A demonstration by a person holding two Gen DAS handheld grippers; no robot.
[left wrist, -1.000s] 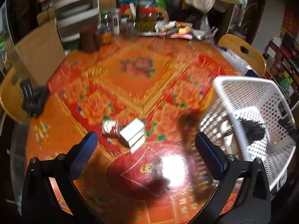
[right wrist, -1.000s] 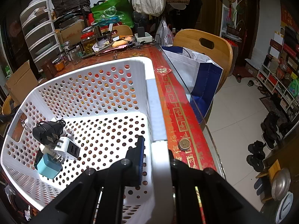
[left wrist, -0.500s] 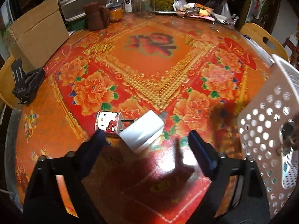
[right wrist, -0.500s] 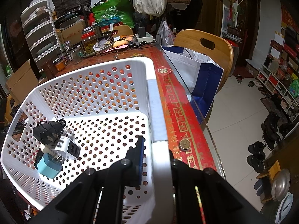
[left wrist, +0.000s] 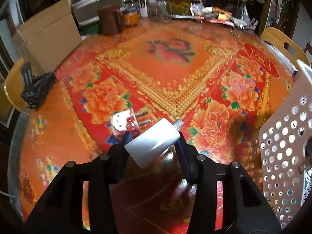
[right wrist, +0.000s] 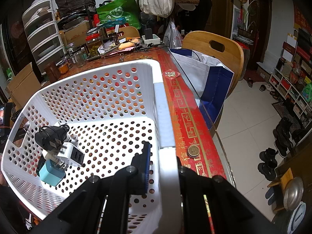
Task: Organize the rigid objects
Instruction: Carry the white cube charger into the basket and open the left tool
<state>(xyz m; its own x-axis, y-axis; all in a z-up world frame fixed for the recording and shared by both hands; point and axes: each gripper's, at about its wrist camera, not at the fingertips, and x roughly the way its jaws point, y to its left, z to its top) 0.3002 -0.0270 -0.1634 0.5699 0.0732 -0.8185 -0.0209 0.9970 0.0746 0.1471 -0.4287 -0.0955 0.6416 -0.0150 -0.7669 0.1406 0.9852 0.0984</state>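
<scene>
The left gripper (left wrist: pixel 153 146), its jaws just closing, pinches the white charger (left wrist: pixel 152 143) on the table (left wrist: pixel 175 68); at eleven o'clock lies a cartoon-cat plug (left wrist: pixel 123 120). The right gripper (right wrist: pixel 161 161) is clamped on the white basket (right wrist: pixel 165 117) rim; chargers (right wrist: pixel 58 152) lie inside at nine o'clock.

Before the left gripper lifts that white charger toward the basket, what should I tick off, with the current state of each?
1. White charger sits between the left gripper pads, whose jaws have just been closing: ok.
2. Firm squeeze on it: cannot tell.
3. Hello Kitty charger touching the white one and could be dragged: cannot tell.
4. Right gripper clamped on the basket rim: ok.
5. Bare basket floor beside the three chargers: ok.
</scene>
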